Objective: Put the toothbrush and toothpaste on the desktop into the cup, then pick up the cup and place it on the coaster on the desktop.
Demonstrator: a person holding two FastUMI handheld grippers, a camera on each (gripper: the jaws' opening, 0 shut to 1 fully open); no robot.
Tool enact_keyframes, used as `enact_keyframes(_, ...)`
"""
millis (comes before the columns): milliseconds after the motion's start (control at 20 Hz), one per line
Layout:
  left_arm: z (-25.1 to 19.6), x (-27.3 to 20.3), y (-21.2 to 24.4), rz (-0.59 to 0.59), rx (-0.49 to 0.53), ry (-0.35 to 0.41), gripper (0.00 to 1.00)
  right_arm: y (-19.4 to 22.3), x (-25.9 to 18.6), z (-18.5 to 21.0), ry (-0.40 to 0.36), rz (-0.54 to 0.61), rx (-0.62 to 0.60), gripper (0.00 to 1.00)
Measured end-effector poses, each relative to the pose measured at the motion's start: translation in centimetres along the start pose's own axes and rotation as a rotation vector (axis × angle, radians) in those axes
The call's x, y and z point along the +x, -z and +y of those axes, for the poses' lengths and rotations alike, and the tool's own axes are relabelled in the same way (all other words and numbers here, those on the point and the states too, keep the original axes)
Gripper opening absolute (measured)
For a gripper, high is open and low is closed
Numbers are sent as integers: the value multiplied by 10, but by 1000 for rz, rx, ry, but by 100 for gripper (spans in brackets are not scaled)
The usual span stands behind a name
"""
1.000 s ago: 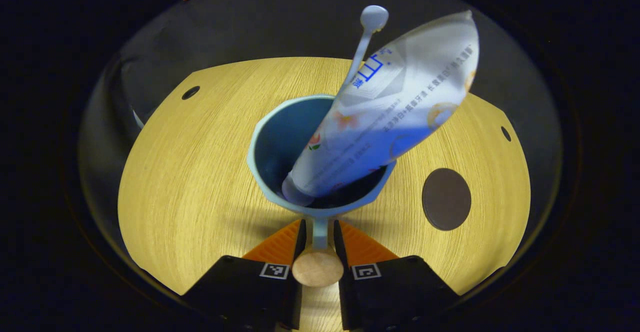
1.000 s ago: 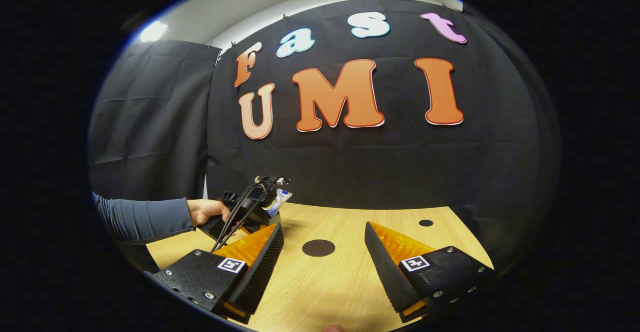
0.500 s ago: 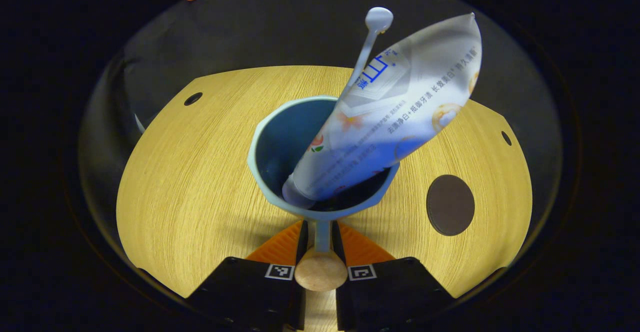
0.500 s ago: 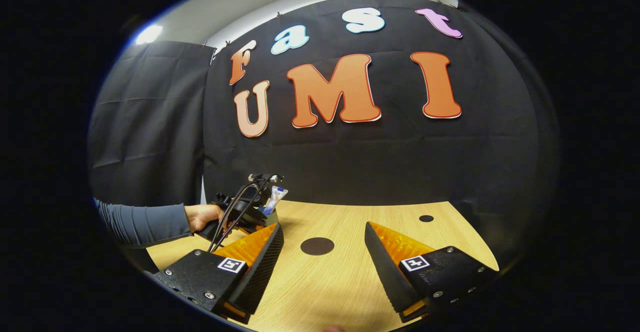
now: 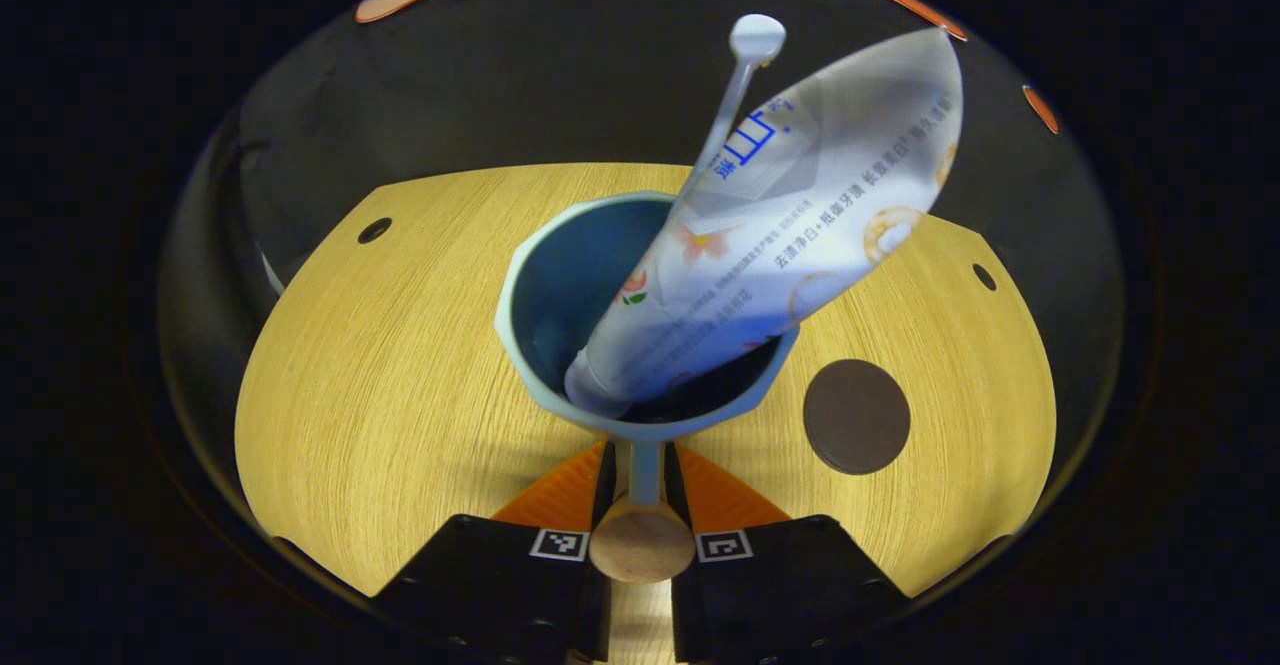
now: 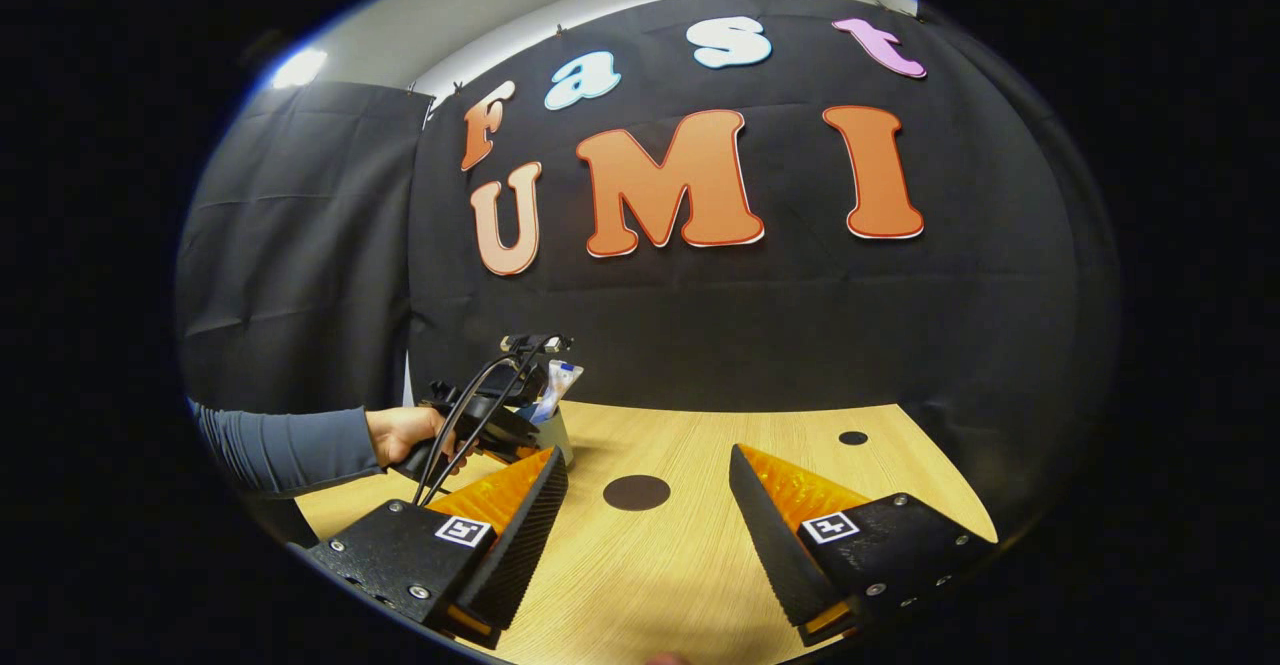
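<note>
A pale blue cup fills the centre of the left gripper view, its dark interior holding a white-and-blue toothpaste tube that stands cap-down and leans to the right over the rim. Behind the tube, a light toothbrush rises from the cup, its rounded end uppermost. The cup's thin handle, ending in a round wooden knob, is pinched between the two fingers of the left gripper, which press against it from either side. Whether the cup's base touches the wooden desktop cannot be told from this angle. A dark round coaster lies flat on the desktop to the right of the cup, near it but apart.

In the right gripper view, the right gripper hovers over the desktop with its fingers spread wide and nothing between them. Beyond them sits the coaster, and farther left a hand in a grey-blue sleeve grips the other tool, with the cup and the tube's end showing at its tip.
</note>
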State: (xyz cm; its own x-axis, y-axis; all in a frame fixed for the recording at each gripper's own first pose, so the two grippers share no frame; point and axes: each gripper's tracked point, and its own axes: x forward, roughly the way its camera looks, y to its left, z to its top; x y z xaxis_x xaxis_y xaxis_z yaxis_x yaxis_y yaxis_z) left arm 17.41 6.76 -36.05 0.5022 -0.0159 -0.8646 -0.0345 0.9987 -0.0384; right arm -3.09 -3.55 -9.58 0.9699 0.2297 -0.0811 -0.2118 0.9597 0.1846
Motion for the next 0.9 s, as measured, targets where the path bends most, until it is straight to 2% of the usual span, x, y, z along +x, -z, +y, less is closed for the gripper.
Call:
enact_keyframes(400, -7, 23, -2, -26, 92, 90, 24, 0, -15, -13, 38, -3, -16, 97)
enact_keyframes(900, -28, 50, 19, 59, 160, 146, 24, 3, -36, -51, 119, 30, -8, 97)
